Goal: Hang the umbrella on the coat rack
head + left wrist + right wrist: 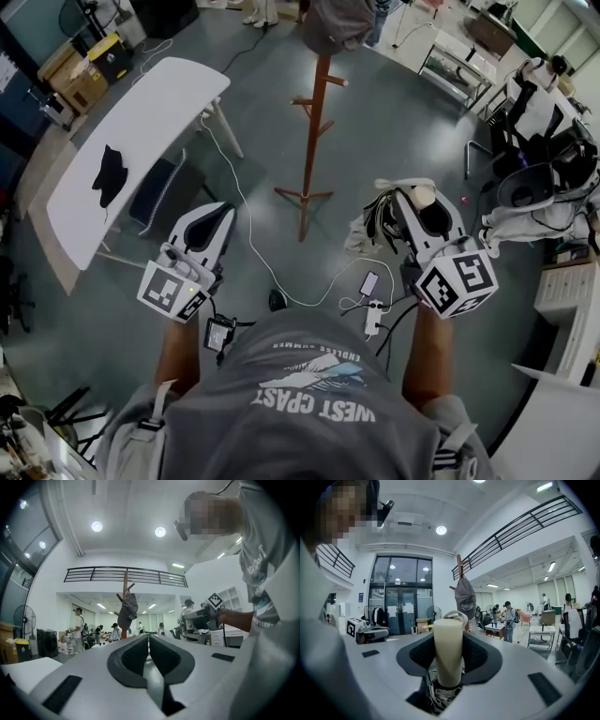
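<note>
My right gripper (419,200) is shut on the cream handle (449,654) of a folded umbrella. The umbrella's dark and light fabric (373,222) bunches below the jaws, and a strap loop (458,615) tops the handle. My left gripper (217,217) is shut with nothing in it, its pads meeting along a thin seam in the left gripper view (149,642). The wooden coat rack (314,131) stands on the grey floor ahead, between both grippers, with a grey cap (465,599) hanging on its top pegs. The rack (125,585) also shows far off in the left gripper view.
A white table (161,90) with a black item (110,174) stands at the left, a dark chair (157,193) tucked beside it. A white cable, a phone (369,283) and a power strip (373,319) lie on the floor near my feet. Desks, shelves and several people fill the background.
</note>
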A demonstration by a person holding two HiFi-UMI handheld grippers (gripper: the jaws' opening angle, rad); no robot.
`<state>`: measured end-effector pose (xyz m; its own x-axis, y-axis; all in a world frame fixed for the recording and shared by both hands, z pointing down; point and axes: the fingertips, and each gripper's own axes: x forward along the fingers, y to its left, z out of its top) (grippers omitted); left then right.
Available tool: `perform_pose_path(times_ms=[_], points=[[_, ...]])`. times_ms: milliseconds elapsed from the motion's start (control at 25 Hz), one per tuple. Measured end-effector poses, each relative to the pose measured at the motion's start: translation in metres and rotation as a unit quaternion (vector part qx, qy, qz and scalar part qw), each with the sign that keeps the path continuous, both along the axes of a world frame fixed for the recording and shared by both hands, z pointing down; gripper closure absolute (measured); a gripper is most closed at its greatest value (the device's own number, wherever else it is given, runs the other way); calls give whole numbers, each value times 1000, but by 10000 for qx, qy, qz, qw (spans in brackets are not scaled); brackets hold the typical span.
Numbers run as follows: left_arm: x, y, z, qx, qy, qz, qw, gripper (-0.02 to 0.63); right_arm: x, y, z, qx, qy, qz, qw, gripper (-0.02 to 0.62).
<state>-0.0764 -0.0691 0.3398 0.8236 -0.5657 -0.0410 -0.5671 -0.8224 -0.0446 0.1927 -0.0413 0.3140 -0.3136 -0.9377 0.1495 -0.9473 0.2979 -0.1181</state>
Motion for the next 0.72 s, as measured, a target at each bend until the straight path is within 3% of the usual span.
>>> perform_pose_path(times_ms=[720], points=[[-41, -49, 2, 41, 150, 313, 9994, 581, -16, -42, -7, 67, 134, 601, 9981, 427]])
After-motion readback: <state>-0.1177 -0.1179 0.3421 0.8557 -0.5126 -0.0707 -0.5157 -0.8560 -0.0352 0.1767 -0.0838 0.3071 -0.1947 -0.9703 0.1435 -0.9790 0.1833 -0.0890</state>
